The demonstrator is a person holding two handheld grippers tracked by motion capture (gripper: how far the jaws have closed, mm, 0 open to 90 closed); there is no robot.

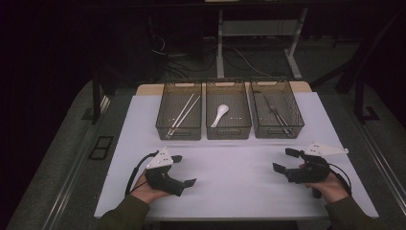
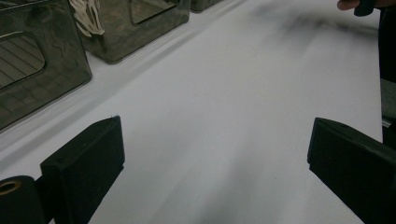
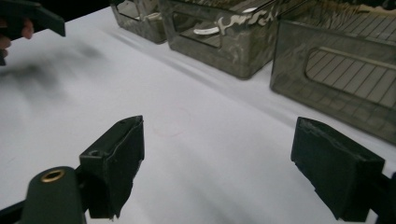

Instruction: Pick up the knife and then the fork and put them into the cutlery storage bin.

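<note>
A: Jaws first. Our left gripper (image 1: 184, 170) sits low over the sheet (image 1: 230, 177), jaws spread wide with nothing between them; the left gripper view has only bare white between the two black blocks. Our right gripper (image 1: 286, 159) is the same, released, jaws well apart and empty.

B: And both point inward, toward each other, with the open stretch of sheet between them.

A: Yes. Beyond the jaws, farther up the table, stand three bins side by side. Ahead of our left jaws is the left bin (image 1: 179, 115) with the chopsticks (image 1: 183, 115) lying lengthwise, slightly crossed.

B: The middle bin (image 1: 228, 115) holds the spoon (image 1: 219, 115), bowl toward the far end. Ahead of our right jaws, the right bin (image 1: 276, 114) has dark utensils (image 1: 276, 112); we cannot tell exactly what kind, perhaps a fork among them.

A: Nothing lies on the sheet near either pair of jaws, so the things nearest us are in the bins, well apart from both grippers.

B: We judge that we are between moves. If we reach in, we should turn the wrist so the jaws point down into the bin, keep them wide until they straddle the handle, and come in clear of the bin wall.

A: And close across the thin side, near the middle, so it does not tip.
</note>
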